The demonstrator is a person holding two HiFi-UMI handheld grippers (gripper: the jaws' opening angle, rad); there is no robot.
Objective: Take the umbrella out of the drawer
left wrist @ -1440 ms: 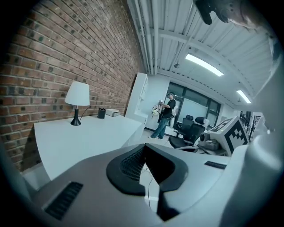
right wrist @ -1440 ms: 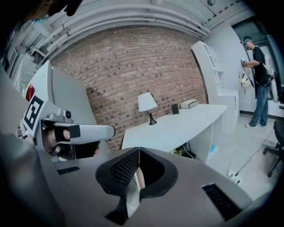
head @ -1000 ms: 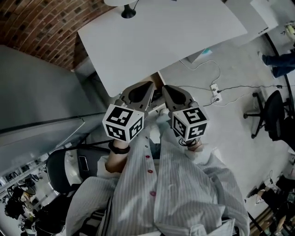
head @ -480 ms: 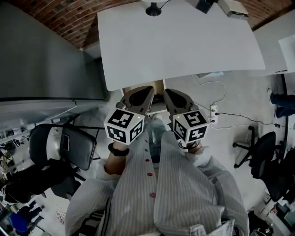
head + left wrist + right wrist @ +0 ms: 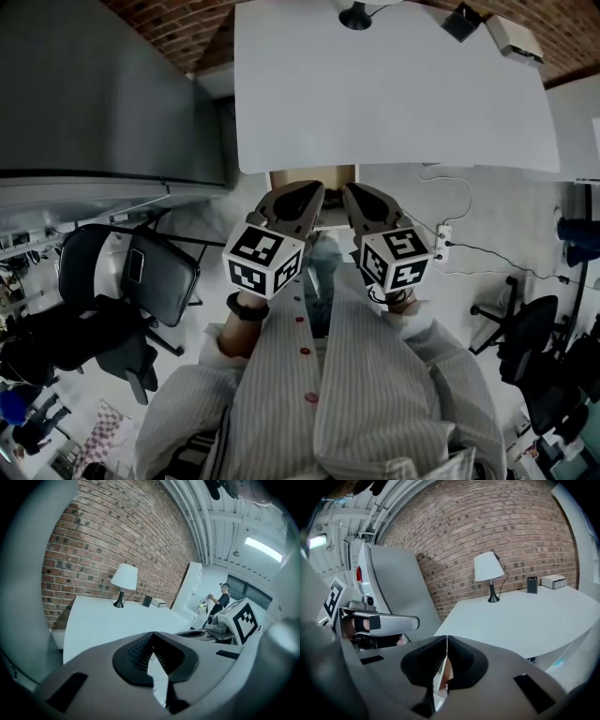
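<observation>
The left gripper [image 5: 302, 199] and right gripper [image 5: 364, 202] are both clamped shut on nothing, side by side, pointing at the near edge of a white table [image 5: 394, 94]. A tan unit [image 5: 312, 175] sits tucked under that edge. The umbrella can't be made out in any view.

No text, number or brand can be read anywhere. The cubes on the left gripper [image 5: 313, 189] and the right gripper [image 5: 352, 189] bear only black-and-white square marker patterns. The small boxes [image 5: 555, 581] on the bench [image 5: 525, 620] are too small to show any print.
</observation>
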